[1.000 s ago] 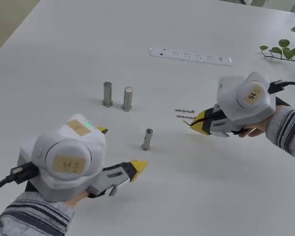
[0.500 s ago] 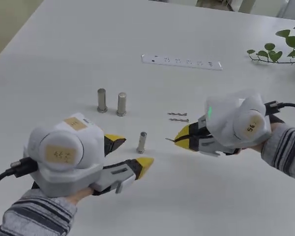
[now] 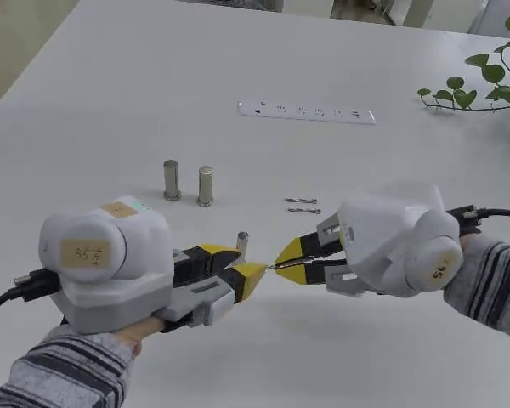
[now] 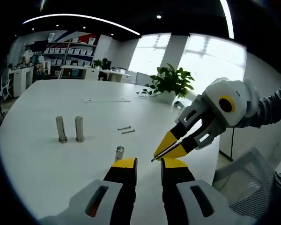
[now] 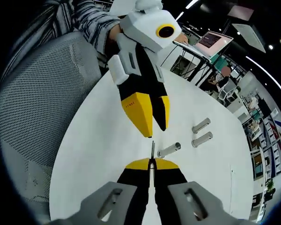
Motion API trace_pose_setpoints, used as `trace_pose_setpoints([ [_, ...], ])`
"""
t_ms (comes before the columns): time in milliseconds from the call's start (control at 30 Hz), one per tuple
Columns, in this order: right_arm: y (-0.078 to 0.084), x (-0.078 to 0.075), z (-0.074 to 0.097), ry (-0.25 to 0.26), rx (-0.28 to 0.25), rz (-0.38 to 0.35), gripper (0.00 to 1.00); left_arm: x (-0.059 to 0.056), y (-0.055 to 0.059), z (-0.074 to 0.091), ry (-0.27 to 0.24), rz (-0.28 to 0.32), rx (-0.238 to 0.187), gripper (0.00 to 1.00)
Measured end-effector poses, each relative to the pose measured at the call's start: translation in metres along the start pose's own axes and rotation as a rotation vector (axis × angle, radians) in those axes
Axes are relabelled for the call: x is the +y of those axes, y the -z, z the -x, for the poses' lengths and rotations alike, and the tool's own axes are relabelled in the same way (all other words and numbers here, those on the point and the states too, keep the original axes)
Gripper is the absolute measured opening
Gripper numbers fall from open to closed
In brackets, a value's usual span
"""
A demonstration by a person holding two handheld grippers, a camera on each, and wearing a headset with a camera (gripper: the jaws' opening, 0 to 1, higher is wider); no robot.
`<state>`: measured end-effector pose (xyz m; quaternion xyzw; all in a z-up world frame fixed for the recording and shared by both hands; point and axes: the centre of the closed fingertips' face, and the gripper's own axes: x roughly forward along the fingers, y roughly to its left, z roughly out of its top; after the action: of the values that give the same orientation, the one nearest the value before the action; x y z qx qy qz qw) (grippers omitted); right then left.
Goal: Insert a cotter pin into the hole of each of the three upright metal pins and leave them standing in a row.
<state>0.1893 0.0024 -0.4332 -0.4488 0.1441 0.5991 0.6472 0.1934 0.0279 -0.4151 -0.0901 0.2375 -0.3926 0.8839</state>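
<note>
The nearest metal pin [image 3: 242, 240] is mostly hidden behind the left hand-held gripper [image 3: 236, 263], its hole too small to tell.

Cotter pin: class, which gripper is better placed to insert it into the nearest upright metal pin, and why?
Right, probably. The right gripper grips the cotter pin in shut jaws, close to the nearest metal pin; the left gripper is open, holding nothing.

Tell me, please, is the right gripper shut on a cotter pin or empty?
Shut on a cotter pin: in its own view the right gripper has its jaws together, the thin pin poking out between them.
</note>
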Motion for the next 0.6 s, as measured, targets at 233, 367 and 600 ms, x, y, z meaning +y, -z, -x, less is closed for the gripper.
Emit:
trace_pose_setpoints([
  [233, -0.014, 0.001, 0.002, 0.008, -0.039, 0.03, 0.0, -0.005, 0.002, -0.001, 0.023, 0.046, 0.0, 0.06],
  [367, -0.019, 0.0, 0.003, 0.014, -0.049, 0.043, 0.0, -0.007, 0.0, -0.002, 0.033, 0.075, -0.015, 0.02],
  [600, -0.021, -0.001, 0.005, 0.025, -0.051, 0.047, 0.0, -0.009, -0.001, -0.003, 0.043, 0.099, -0.018, 0.0],
])
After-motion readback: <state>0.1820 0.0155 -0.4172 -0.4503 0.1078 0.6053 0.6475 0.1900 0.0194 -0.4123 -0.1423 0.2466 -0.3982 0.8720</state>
